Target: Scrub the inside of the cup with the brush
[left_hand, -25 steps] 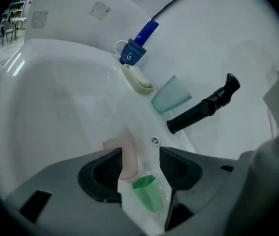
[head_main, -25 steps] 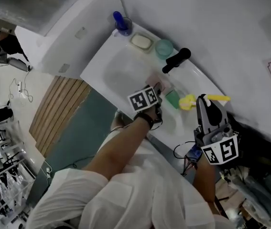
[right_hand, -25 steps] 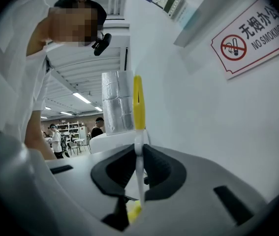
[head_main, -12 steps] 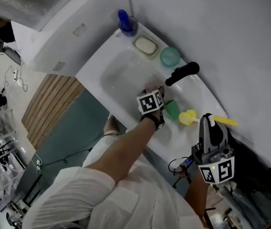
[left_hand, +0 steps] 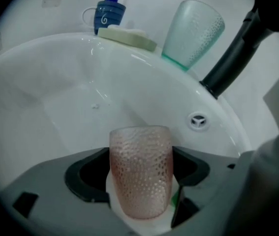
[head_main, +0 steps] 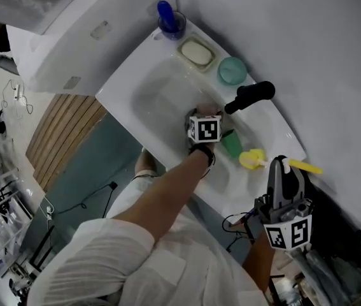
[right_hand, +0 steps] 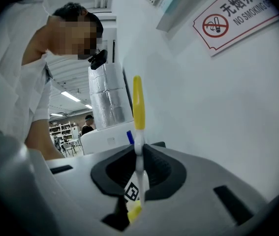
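Cup (left_hand: 140,151) between wide, just-opened jaws of left gripper (left_hand: 140,173); brush (right_hand: 138,104) pinched in jaws of right gripper (right_hand: 139,170)

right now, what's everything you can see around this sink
sink: 1, white, against the wall
tap: 1, black, back edge of the sink
toothbrush holder: 1, blue, back corner of the ledge
soap dish: 1, cream, beside the holder
teal cup: 1, on the ledge between soap dish and tap
pink cup: 1, dimpled, in the basin
green thing: 1, in the basin; cannot tell what
brush: 1, yellow and white
sign: 1, red and white, on the wall
left gripper: jaws just opened, around the pink cup
right gripper: shut on the brush
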A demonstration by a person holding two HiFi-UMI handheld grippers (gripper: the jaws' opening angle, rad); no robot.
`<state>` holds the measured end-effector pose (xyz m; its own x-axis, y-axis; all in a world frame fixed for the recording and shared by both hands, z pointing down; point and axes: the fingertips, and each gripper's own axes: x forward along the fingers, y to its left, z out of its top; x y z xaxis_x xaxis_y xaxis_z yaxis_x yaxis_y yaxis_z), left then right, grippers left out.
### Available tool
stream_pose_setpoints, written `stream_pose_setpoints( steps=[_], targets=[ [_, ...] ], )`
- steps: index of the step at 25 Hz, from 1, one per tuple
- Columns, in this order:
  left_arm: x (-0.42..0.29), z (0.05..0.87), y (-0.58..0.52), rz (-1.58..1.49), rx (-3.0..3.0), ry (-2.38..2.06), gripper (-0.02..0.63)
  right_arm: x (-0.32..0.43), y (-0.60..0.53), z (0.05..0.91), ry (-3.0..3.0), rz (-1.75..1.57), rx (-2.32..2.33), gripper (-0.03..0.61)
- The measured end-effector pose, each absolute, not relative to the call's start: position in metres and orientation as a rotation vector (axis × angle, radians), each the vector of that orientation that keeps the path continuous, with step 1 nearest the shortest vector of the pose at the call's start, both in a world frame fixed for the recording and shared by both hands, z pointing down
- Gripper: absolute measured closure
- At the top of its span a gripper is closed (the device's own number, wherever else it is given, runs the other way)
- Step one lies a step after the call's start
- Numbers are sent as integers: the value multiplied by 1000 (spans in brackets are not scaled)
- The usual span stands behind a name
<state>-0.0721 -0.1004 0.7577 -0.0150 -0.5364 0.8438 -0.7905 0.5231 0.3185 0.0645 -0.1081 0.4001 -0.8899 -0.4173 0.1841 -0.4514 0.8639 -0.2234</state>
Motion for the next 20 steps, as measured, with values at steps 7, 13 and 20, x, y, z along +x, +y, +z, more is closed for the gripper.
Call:
stream_pose_setpoints(
  steps=[7,13,20],
  targets=[
    [-67,766,-98,379,1158,-1678,258,66,-109,405,-2883,408,731,540],
    [-62,763,-96,391,1244,-1604,259,65,-108,403,-2880,402,762,540],
    [-50,744,-95,264,1356,-1463,259,55,-104,391,-2903,378,795,540]
  ],
)
